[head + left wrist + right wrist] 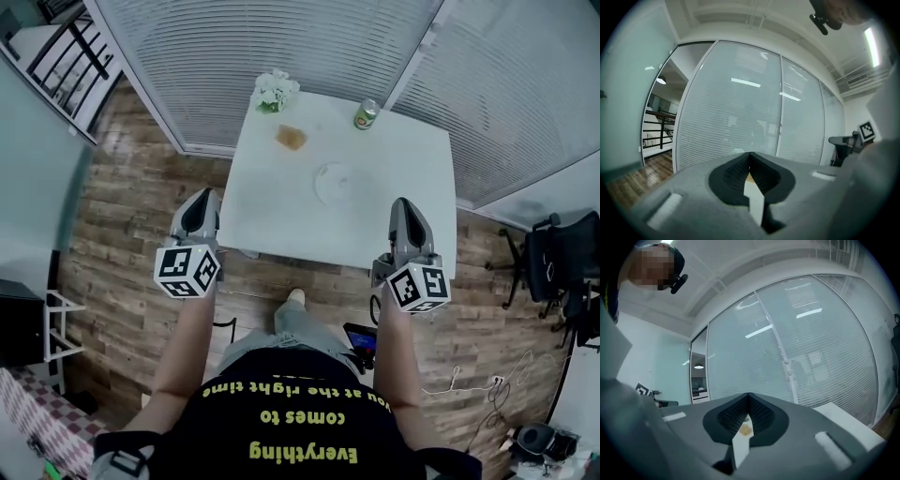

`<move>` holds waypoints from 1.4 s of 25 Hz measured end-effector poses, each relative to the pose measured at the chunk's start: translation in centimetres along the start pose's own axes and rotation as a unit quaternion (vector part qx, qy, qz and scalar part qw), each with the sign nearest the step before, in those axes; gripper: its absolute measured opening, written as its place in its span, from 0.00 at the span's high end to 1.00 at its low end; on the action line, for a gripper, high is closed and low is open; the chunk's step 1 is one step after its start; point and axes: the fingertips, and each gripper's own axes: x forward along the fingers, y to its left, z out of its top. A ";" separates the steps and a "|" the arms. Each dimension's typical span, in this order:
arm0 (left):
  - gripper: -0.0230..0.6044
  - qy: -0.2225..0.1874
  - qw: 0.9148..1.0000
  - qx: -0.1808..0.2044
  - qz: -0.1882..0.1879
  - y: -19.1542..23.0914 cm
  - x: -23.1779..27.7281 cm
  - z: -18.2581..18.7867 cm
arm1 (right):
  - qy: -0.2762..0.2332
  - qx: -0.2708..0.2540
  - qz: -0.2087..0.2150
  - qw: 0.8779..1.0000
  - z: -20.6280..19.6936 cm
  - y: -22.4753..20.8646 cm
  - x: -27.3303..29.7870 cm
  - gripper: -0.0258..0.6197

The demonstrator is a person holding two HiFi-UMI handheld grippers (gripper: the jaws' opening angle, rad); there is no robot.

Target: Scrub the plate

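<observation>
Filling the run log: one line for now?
left gripper: shut, empty | right gripper: shut, empty | plate, sponge: on table, untouched

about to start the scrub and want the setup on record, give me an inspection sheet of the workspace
surface: white table, four things on it
job's things: plate near the middle; brown sponge beyond it, apart from it
clutter: green can and white flowers at the far edge
grippers: left gripper and right gripper both shut, holding nothing, touching none of the things
cables: white cable on the floor, right side
surroundings: wood floor, blinds behind glass, office chair
</observation>
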 end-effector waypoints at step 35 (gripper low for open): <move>0.96 0.031 0.999 -0.004 0.007 -1.1 11.4 -1.8 | 0.021 0.020 0.013 0.999 -1.5 -7.7 8.6 0.95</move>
